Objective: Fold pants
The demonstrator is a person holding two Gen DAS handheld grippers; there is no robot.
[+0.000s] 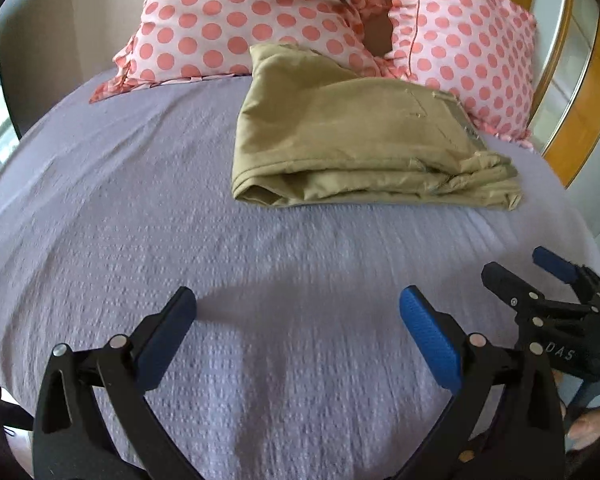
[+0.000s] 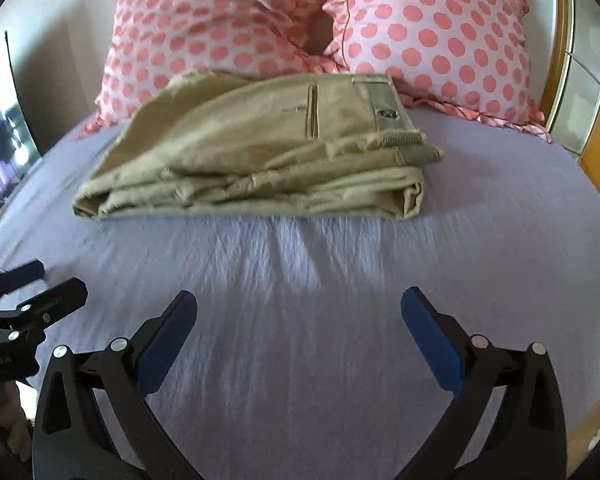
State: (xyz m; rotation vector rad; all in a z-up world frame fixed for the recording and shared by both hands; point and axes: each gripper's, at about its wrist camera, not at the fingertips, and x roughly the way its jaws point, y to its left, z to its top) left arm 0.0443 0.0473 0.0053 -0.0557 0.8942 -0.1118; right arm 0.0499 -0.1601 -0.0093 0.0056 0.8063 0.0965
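Note:
Khaki pants (image 1: 352, 136) lie folded in a flat stack on the lilac bedspread (image 1: 140, 208), in front of the pillows; they also show in the right wrist view (image 2: 260, 148), waistband to the right. My left gripper (image 1: 298, 312) is open and empty over the near part of the bed, well short of the pants. My right gripper (image 2: 299, 312) is open and empty too, beside the left one. The right gripper shows at the right edge of the left wrist view (image 1: 528, 276), and the left gripper at the left edge of the right wrist view (image 2: 40, 280).
Two white pillows with pink dots (image 1: 228, 16) (image 2: 432, 28) lean at the head of the bed, touching the pants' far edge. A wooden wardrobe with a mirror (image 1: 580, 80) stands to the right. A dark screen (image 2: 4, 132) stands at the left.

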